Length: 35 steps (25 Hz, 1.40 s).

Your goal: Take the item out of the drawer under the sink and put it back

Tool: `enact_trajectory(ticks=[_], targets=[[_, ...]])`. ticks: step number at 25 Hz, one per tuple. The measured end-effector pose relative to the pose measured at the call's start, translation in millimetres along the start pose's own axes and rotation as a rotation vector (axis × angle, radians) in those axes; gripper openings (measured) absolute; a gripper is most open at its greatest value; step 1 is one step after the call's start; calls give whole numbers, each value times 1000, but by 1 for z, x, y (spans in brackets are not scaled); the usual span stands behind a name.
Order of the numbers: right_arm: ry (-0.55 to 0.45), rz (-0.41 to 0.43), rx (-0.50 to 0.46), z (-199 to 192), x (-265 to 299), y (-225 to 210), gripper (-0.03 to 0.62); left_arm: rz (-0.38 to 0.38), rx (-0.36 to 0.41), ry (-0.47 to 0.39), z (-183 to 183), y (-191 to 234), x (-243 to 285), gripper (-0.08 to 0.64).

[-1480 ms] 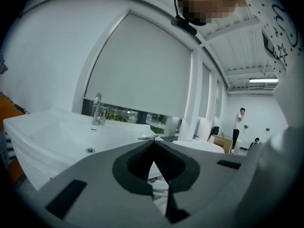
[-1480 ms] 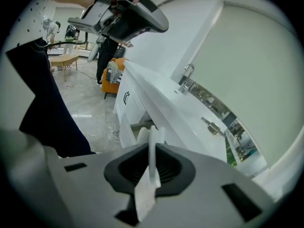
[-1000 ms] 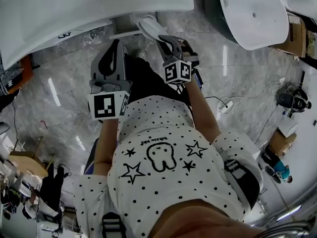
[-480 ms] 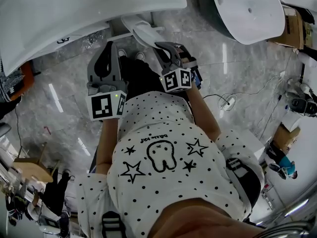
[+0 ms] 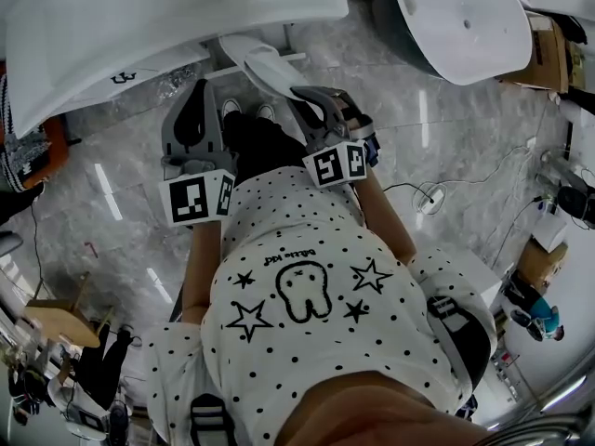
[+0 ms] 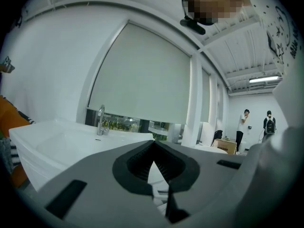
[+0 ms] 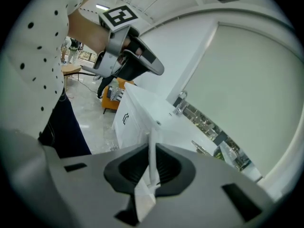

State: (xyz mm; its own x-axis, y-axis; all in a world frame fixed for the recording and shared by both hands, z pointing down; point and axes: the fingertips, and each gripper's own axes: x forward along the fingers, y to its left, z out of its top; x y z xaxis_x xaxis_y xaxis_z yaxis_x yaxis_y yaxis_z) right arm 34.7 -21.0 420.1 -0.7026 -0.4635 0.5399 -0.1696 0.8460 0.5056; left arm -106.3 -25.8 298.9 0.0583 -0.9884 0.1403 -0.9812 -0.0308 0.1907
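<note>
Near the glossy sink (image 5: 139, 26), the right gripper (image 5: 302, 93) pinches a thin white sheet (image 7: 151, 167); left gripper (image 6: 153, 145) jaws closed, empty.

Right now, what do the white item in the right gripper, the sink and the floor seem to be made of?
The white item: thin matte sheet, perhaps paper or soft plastic; it looks edge-on thin and crumples at its lower end. The sink: glossy white, probably ceramic; smooth rounded rim. The floor: polished grey stone or marble-look tile; veins, light reflections.

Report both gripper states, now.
Left gripper: closed, nothing seen between its jaws.
Right gripper: closed on the white flat item.
</note>
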Motion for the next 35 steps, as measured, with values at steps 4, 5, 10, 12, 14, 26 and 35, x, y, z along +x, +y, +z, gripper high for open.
enact_trajectory(ticks=[4, 5, 10, 12, 14, 26, 35], targets=[[-21, -19, 18, 9, -15, -4, 43, -1, 8, -19, 7, -1, -6, 5], [-26, -24, 24, 12, -18, -5, 43, -2, 12, -21, 8, -1, -7, 5], [-56, -53, 89, 18, -30, -11, 43, -11, 28, -23, 8, -5, -11, 5], [-72, -65, 118, 20, -35, -14, 43, -20, 32, -29, 10, -8, -12, 5], [-89, -68, 139, 24, -42, -16, 43, -24, 36, -33, 13, -11, -14, 5], [-227, -163, 332, 32, -75, -52, 43, -34, 55, -60, 17, -20, -12, 5], [-231, -261, 546, 10, -89, -83, 41, -39, 51, -50, 10, -23, -16, 5]])
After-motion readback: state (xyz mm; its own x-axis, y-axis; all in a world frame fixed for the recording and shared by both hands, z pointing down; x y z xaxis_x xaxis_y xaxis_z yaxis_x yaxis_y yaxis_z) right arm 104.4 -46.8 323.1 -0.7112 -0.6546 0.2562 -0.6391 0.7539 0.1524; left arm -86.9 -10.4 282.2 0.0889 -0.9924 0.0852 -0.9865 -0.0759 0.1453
